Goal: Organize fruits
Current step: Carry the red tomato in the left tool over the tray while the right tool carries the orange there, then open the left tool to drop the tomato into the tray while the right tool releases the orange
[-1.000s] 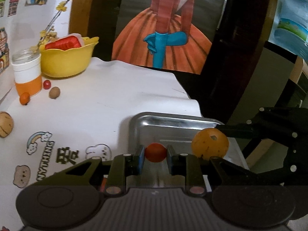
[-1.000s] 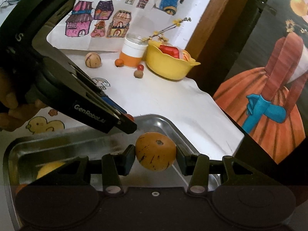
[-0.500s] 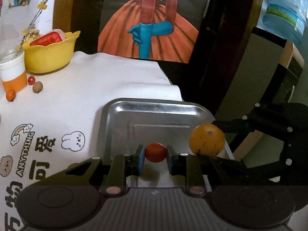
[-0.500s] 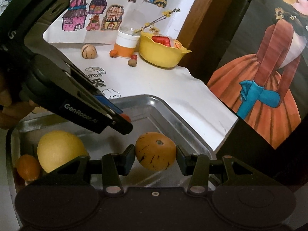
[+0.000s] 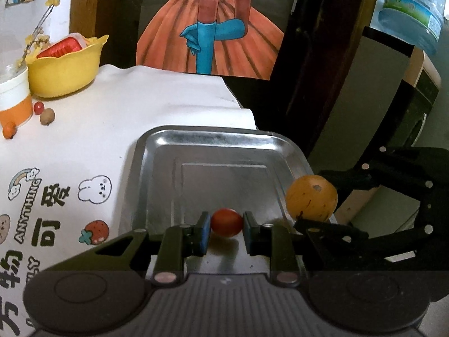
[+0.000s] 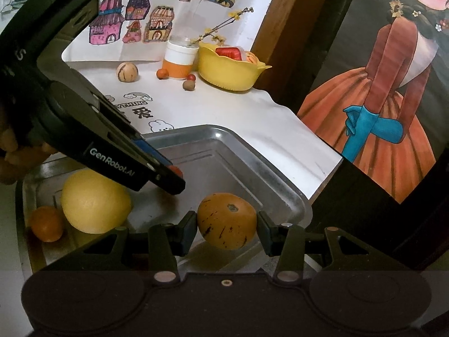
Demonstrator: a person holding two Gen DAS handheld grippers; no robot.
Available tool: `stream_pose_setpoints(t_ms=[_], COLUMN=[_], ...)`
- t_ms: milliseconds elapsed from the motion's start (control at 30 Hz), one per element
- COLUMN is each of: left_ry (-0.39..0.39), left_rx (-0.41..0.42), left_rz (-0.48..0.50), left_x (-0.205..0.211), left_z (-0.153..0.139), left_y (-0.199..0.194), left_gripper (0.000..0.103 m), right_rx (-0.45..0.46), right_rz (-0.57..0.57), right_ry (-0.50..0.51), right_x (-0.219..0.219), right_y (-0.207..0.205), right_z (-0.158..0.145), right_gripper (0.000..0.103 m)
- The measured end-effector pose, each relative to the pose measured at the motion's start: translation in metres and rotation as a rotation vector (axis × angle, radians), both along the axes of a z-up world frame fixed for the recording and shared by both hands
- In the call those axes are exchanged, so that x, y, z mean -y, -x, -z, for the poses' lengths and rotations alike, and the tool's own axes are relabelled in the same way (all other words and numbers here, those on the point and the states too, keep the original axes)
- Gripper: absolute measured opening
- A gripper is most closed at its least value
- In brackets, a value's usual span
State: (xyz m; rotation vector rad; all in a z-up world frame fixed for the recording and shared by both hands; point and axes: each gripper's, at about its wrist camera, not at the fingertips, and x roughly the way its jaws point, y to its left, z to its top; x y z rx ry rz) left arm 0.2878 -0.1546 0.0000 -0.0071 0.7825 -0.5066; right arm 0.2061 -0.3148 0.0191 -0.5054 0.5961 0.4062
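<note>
My left gripper (image 5: 226, 226) is shut on a small red tomato (image 5: 226, 222), held just above the floor of a metal tray (image 5: 221, 140). My right gripper (image 6: 226, 229) is shut on a spotted orange fruit (image 6: 226, 220) over the tray's near right corner (image 6: 297, 205). That same fruit (image 5: 311, 198) shows at the tray's right rim in the left wrist view. A yellow lemon (image 6: 95, 200) and a small orange (image 6: 46, 223) lie in the tray's left end. The left gripper (image 6: 171, 177) reaches in from the left above them.
A yellow bowl (image 6: 227, 73) with red packets, an orange-and-white jar (image 6: 179, 61) and several small fruits (image 6: 127, 71) stand at the table's far side. The white cloth ends just beyond the tray, where a dark chair and an orange-dress picture (image 6: 387, 106) rise.
Both grippers have drawn back toward the tray's near end with their fruits still held. The lemon and small orange have come into the right wrist view.
</note>
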Motion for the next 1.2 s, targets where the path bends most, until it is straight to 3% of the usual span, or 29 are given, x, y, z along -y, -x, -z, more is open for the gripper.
stream_pose_setpoints(t_ms=[767, 900, 1100, 1200], left_ry=[-0.003, -0.005, -0.001, 0.003], left_rx=[-0.039, -0.038, -0.03, -0.005], left_rz=[0.015, 0.013, -0.007, -0.032], left_x=[0.0041, 0.0041, 0.0018, -0.0012], left_z=[0.0052, 0.0055, 0.0043, 0.0019], left_y=[0.0025, 0.0027, 0.0036, 0.005], left_gripper=[0.027, 0.027, 0.039, 0.06], right_rx=[-0.048, -0.048, -0.037, -0.017], right_rz=[-0.014, -0.01, 0.005, 0.018], right_ry=[-0.02, -0.024, -0.029, -0.036], right_x=[-0.0001, 0.0005, 0.0028, 0.0044], right_y=[-0.005, -0.0053, -0.0048, -0.0029], right_z=[0.0003, 0.0, -0.0013, -0.0048], right_gripper=[0.048, 0.055, 0.068, 0.081])
